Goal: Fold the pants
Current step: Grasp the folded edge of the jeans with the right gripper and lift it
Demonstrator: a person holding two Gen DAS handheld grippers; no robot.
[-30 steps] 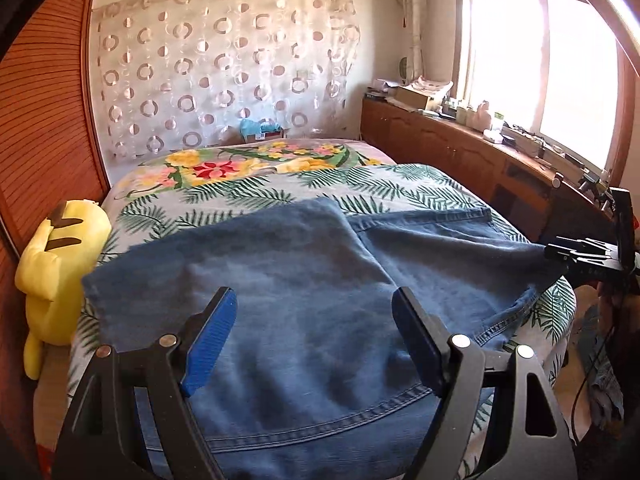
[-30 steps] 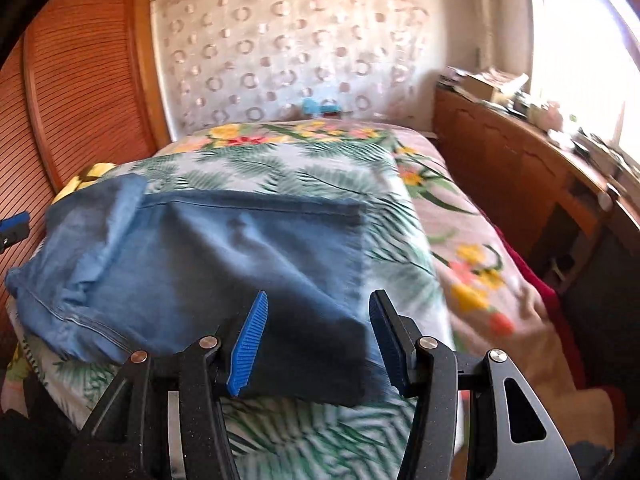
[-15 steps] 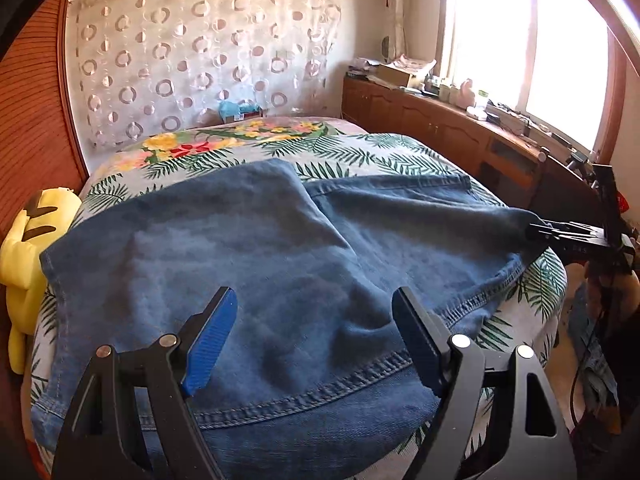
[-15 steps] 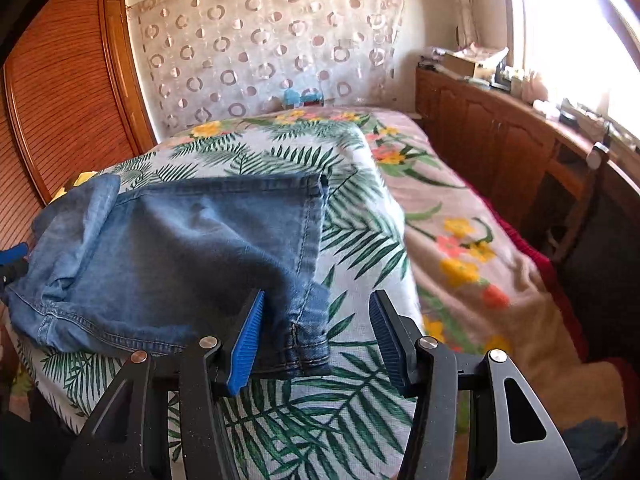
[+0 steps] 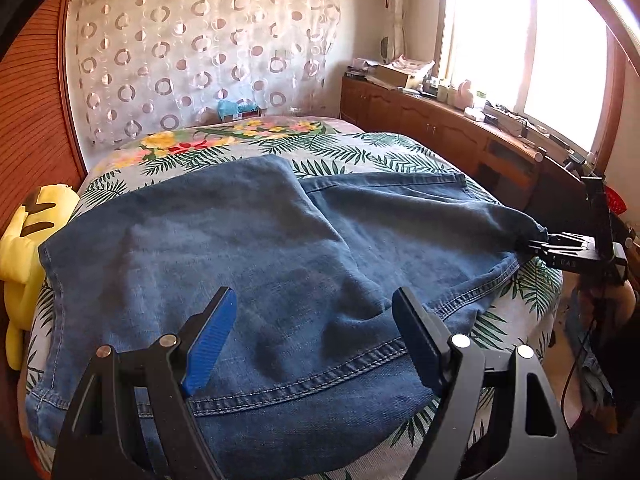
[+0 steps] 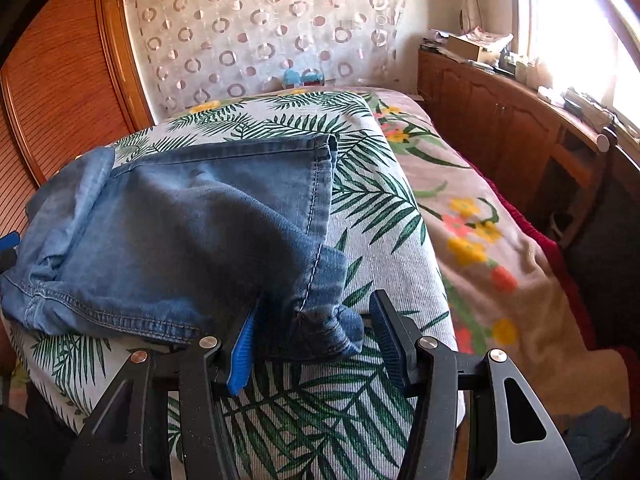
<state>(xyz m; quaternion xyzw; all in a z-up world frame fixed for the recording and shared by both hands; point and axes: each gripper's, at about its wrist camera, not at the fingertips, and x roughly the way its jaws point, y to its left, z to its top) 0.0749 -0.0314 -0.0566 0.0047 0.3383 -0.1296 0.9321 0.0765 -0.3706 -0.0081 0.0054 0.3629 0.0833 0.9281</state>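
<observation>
**Jeans lying across the bed, right gripper at the cuff**

The left gripper [image 5: 312,332] is hovering with jaws standing wide above the waist end of the jeans [image 5: 224,248], gripping nothing; the right gripper [image 6: 312,340] is sitting half-spread around a bunched leg cuff [image 6: 320,320], the blue pad touching denim, the other pad apart; the jeans are lying on the leaf-print bedspread [image 6: 360,200].
</observation>
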